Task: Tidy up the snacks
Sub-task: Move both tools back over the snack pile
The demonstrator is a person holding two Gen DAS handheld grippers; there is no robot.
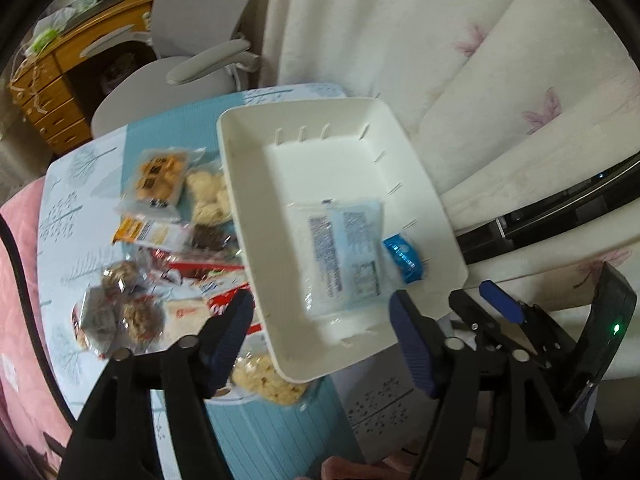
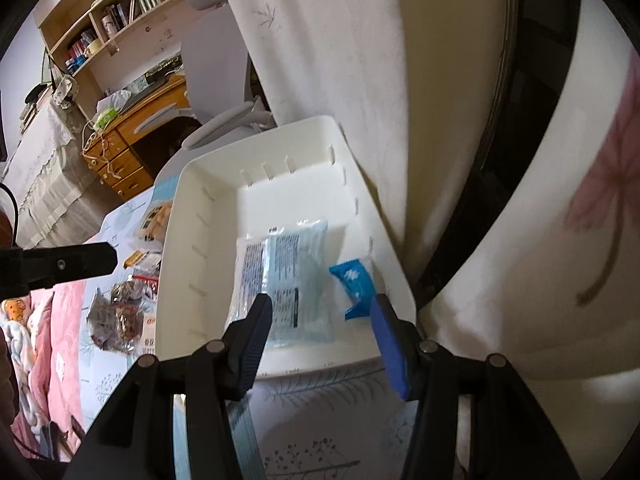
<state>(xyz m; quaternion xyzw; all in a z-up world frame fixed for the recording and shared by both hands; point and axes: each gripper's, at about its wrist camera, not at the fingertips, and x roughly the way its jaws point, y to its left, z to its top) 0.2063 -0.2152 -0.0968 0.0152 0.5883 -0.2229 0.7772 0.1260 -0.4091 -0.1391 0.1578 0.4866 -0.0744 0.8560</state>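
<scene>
A white plastic bin [image 1: 248,184] stands on the table and holds a pale blue packet [image 1: 344,248] and a small dark blue wrapped snack [image 1: 404,256]. Left of the bin lies a pile of snacks [image 1: 160,216]: biscuits, cookies and red packets. My left gripper [image 1: 320,340] is open over the bin's near corner, and its pads touch nothing. My right gripper [image 2: 320,340] is open above the bin's near rim [image 2: 320,364], just short of the pale blue packet [image 2: 288,280] and the blue snack [image 2: 356,284]. Nothing is held by either gripper.
The table has a light blue cloth with a tree print [image 1: 80,208]. White cushions with pink flowers [image 1: 500,120] rise right behind the bin. A grey chair [image 1: 192,60] and a wooden desk [image 1: 52,92] stand beyond the table. A pink blanket [image 1: 20,320] lies at the left.
</scene>
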